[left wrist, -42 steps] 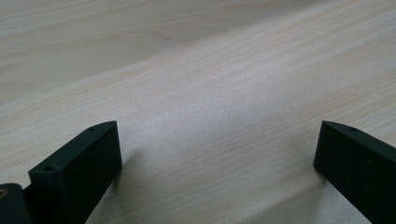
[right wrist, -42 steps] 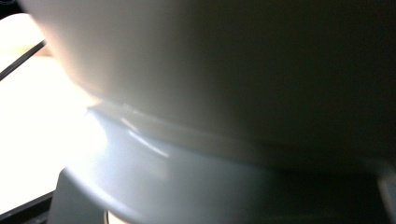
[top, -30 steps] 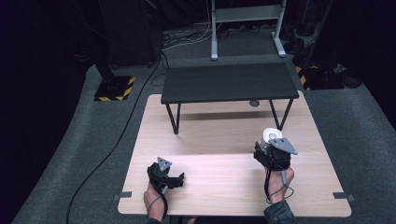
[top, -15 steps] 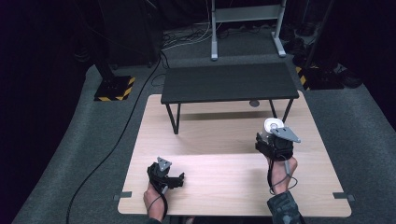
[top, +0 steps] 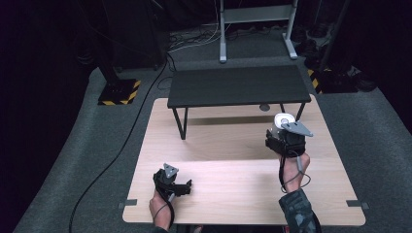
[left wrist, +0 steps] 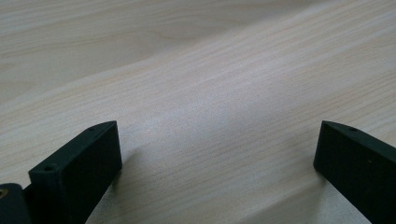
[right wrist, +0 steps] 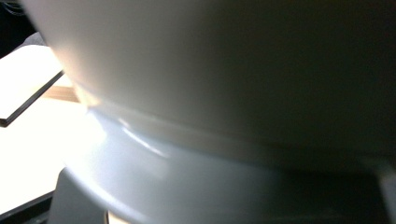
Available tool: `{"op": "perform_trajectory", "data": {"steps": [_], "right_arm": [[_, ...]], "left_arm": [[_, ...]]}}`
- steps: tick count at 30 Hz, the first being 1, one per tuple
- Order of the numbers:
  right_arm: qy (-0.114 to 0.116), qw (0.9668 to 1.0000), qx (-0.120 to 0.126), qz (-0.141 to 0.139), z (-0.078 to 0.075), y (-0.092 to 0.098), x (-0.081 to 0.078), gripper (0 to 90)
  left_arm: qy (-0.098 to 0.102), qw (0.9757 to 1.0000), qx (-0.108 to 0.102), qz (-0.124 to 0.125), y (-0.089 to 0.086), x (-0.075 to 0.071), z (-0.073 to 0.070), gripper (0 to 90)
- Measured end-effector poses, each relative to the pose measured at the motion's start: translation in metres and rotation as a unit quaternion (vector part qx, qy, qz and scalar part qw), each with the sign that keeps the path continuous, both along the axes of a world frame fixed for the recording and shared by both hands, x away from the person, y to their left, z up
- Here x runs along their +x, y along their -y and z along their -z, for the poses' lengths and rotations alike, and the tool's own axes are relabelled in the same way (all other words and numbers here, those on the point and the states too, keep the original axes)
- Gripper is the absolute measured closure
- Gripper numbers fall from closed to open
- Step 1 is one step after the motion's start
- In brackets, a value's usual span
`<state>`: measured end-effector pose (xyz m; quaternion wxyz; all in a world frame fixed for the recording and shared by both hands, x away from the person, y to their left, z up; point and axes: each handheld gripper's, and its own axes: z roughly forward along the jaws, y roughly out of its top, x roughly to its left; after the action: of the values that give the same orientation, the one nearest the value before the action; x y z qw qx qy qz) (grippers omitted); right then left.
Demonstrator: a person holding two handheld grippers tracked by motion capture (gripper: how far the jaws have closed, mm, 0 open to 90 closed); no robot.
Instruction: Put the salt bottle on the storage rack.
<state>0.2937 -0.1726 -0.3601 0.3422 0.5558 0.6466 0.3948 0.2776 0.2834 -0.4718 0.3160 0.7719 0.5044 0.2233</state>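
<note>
White bowl (top: 283, 119), held above table (top: 228, 145)

My desk (top: 233, 145) is a pale wood board with long straight grain, and a small grey tab sits at each of its near corners. Across its far end stands a low black table (top: 238, 85) on thin dark legs, one of them planted on the wood. Grey carpet (top: 73, 160) lies all round. A black cable (top: 127, 131) snakes over it on the left, past a base plate (top: 118, 92) striped yellow and black. Farther back stands a grey metal frame (top: 255, 29).
</note>
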Motion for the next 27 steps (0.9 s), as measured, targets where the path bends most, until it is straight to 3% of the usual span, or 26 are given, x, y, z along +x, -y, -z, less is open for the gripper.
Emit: {"op": "perform_trajectory", "data": {"steps": [8, 11, 22, 27], "right_arm": [[0.002, 0.9997, 0.007, -0.021, -0.025, 0.002, 0.019, 27.6], [0.004, 0.9996, 0.012, -0.026, -0.027, 0.004, 0.021, 27.6], [0.008, 0.999, -0.007, -0.042, -0.056, 0.0, 0.046, 27.6], [0.011, 0.9991, -0.002, -0.042, -0.063, 0.002, 0.056, 27.6]], "left_arm": [[0.001, 1.0, -0.002, -0.001, 0.0, 0.0, 0.001, 0.3], [0.001, 1.0, -0.002, -0.001, 0.0, 0.0, 0.001, 0.3], [0.001, 1.0, -0.001, 0.001, 0.0, 0.0, 0.0, 0.3], [0.001, 1.0, -0.002, 0.001, 0.0, 0.0, 0.0, 0.3]]}}
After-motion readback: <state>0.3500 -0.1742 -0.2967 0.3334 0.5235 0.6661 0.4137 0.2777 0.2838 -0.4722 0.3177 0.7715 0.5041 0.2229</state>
